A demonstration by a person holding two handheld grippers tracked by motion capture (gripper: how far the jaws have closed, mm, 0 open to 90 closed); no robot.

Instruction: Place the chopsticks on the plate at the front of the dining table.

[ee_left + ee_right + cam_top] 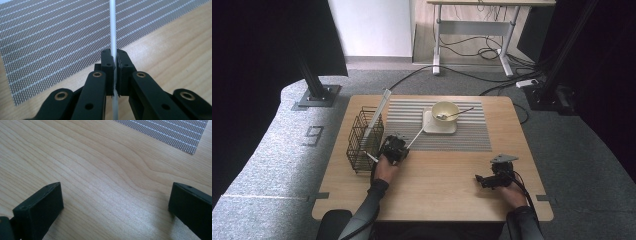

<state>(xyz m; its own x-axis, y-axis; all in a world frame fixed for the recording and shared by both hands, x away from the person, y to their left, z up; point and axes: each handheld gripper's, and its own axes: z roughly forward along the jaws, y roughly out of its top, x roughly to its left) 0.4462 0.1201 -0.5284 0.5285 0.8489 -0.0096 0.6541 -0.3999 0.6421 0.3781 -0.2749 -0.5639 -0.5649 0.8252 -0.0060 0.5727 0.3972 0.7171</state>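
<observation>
My left gripper [394, 148] is shut on a thin white stick [414, 137] near the front left corner of the striped grey mat [462, 137]. In the left gripper view the stick [113, 25] runs straight up from between the closed jaws [113, 53] over the mat [50, 37]. A cream bowl [445, 111] holding a spoon [460, 112] sits on a square cream plate [431, 128] on the mat. My right gripper [480, 179] rests low over bare wood at the front right. Its jaws [117, 195] stand wide open with nothing between them.
A black wire basket [362, 142] stands at the table's left edge, just left of my left gripper, with a long pale strip [379, 112] leaning out of it. The wooden table [437, 195] ends close to the person. A corner of the mat [175, 132] shows beyond my right gripper.
</observation>
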